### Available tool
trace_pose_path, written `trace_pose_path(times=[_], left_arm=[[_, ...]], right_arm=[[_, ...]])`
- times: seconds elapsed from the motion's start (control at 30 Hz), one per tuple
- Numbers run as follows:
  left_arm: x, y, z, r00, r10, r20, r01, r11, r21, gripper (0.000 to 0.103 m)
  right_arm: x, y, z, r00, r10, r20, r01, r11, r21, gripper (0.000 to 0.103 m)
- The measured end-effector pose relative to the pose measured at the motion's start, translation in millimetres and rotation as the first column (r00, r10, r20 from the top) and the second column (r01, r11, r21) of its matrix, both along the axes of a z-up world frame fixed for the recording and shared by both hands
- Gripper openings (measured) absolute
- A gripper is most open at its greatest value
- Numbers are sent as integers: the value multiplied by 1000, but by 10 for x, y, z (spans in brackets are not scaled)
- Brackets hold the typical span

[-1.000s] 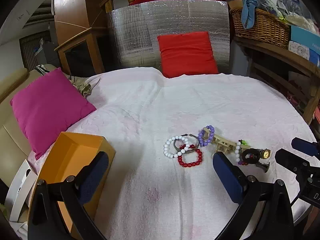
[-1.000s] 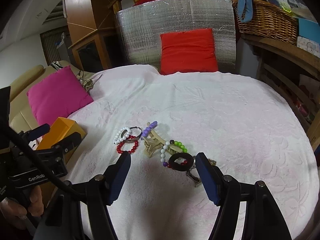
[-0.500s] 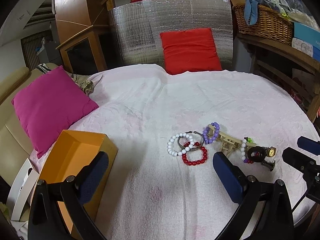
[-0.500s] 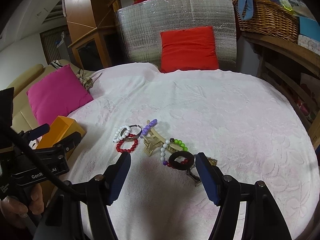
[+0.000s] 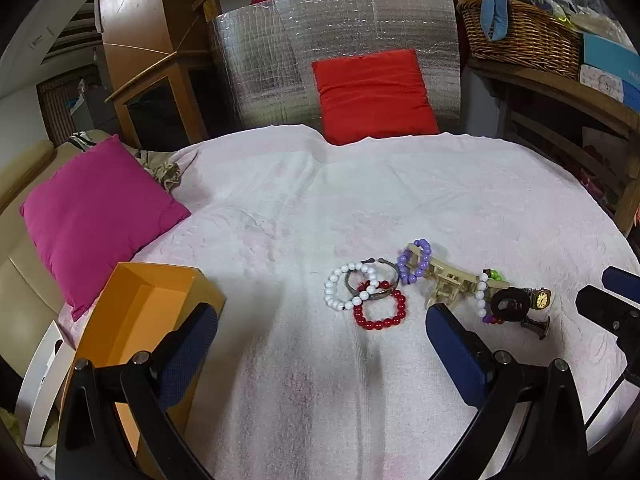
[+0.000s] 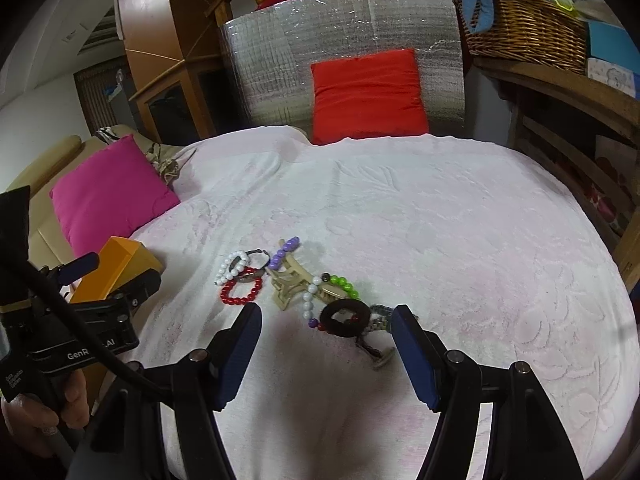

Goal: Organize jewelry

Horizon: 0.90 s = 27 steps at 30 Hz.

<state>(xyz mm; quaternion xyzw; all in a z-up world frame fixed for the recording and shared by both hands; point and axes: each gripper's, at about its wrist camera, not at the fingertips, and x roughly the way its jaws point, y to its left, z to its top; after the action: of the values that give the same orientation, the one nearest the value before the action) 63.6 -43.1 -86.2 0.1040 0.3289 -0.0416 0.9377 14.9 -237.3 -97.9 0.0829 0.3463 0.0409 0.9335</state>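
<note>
**Both grippers holding off the jewelry**

Nothing has shifted since before. My right gripper (image 6: 326, 352) gapes wide, empty; left gripper (image 5: 322, 356) likewise. Jewelry pile (image 5: 420, 284) lies at twelve o'clock, tangled, watch (image 6: 380, 320) half-hidden. Orange box (image 5: 132, 320) at nine, cut off.

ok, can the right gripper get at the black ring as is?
Probably yes. The right gripper is open and empty, and the black ring lies just ahead between its fingers. The ring overlaps a bead string and the watch, so those may snag.
</note>
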Motion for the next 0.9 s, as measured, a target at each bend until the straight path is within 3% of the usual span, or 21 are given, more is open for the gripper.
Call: trace_pose_path(times=[0.2, 0.43, 0.57, 0.7, 0.83, 0.9], left_arm=[[104, -87, -69, 999, -35, -37, 33, 998, -45, 103], [352, -367, -222, 979, -173, -109, 155, 976, -155, 103], [570, -556, -412, 965, -192, -177, 162, 972, -172, 103], [694, -678, -537, 961, -200, -193, 169, 972, -163, 102], [831, -804, -677, 951, -218, -220, 191, 972, -138, 85], [889, -820, -729, 943, -228, -241, 198, 970, -142, 69]], right_arm=[[12, -204, -97, 999, -33, -27, 34, 999, 13, 71], [66, -477, -225, 993, -74, -91, 78, 996, 48, 71], [94, -632, -275, 988, -95, -119, 107, 990, 96, 71], [121, -670, -298, 987, -97, -127, 110, 989, 101, 71], [157, -696, -335, 985, -98, -139, 114, 988, 108, 71], [172, -706, -359, 984, -101, -145, 117, 987, 111, 71]])
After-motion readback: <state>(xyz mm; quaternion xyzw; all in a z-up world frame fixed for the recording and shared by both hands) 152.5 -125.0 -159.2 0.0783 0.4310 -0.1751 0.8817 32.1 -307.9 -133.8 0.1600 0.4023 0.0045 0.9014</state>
